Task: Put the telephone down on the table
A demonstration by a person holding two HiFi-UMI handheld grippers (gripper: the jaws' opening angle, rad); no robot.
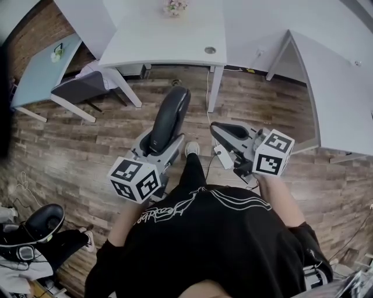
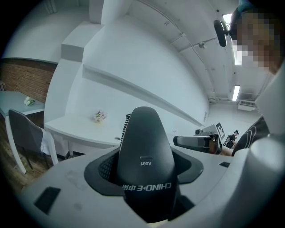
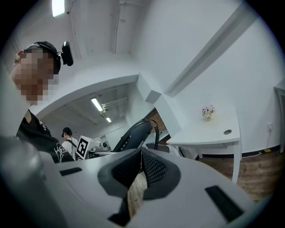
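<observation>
– While the person stands on the wood floor [image 1: 87,139], where is the handset [image 1: 172,113]?

– Clamped in the left gripper [image 1: 163,139]. It is held in the air over the floor, short of the near edge of the white table [image 1: 145,41] and not touching it.

– State of the left jaws?

– Closed on the handset. One pad presses each flank of its lower body. The rounded far end projects past the jaw tips, toward the table.

– Orientation of the handset?

– Lengthwise along the jaws. In the right gripper view its far end sits higher than the clamped end, and a coiled cord [image 3: 156,133] hangs from that end.

– State of the right gripper [image 1: 218,131]?

– Jaws pressed together, pads meeting at the tips, nothing between them. It sits beside the left gripper, to its right, apart from the handset, and is also held over the floor.

– Items on or near the table?

– A small bunch of flowers [image 1: 175,7] stands at the far edge. A grey chair [image 1: 84,87] stands to the left of the table.
</observation>
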